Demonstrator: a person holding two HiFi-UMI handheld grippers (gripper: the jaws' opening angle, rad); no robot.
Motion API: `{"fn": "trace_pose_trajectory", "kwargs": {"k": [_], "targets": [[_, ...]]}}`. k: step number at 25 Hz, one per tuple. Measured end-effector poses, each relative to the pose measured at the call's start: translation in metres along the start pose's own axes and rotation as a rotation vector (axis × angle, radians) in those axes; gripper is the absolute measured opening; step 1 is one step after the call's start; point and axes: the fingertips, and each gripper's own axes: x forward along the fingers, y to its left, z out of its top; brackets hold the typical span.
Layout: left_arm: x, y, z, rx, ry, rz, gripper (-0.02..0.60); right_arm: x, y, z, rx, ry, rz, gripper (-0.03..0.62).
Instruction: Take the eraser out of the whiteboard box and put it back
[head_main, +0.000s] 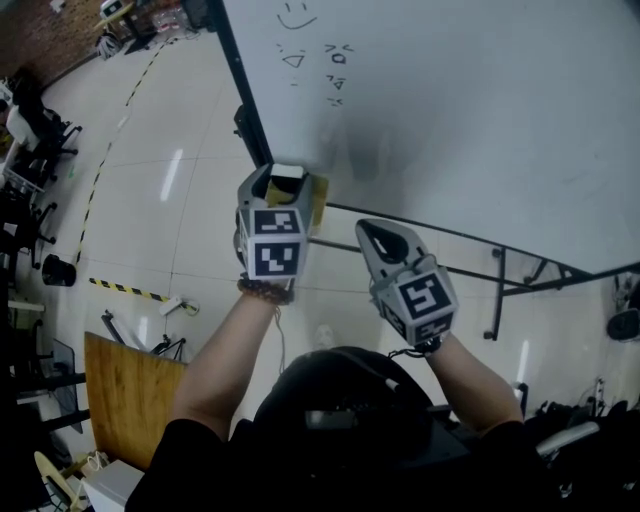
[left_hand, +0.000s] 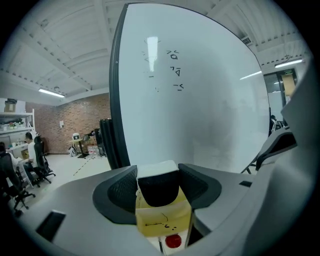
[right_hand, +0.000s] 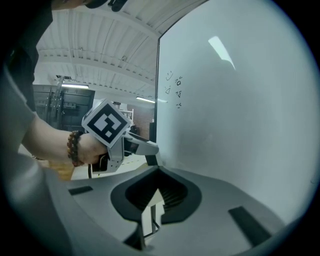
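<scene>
My left gripper is shut on the eraser, a black block with a white top. The eraser sits between the jaws right above the yellow whiteboard box. That box hangs at the lower edge of the whiteboard, and something red shows inside it in the left gripper view. My right gripper is to the right of the box, close to the board, shut with nothing in it. In the right gripper view my right gripper points along the board, with the left gripper held ahead on its left.
The whiteboard's black frame and stand legs run below and to the right. A wooden table is at lower left. Office chairs and yellow-black floor tape lie to the left.
</scene>
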Motion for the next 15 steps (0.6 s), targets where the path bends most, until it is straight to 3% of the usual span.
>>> {"fn": "trace_pose_trajectory", "kwargs": {"k": [15], "targets": [[-0.049, -0.023, 0.013, 0.006, -0.068, 0.088, 0.255, -0.045, 0.002, -0.002, -0.022, -0.036, 0.049, 0.026]]}}
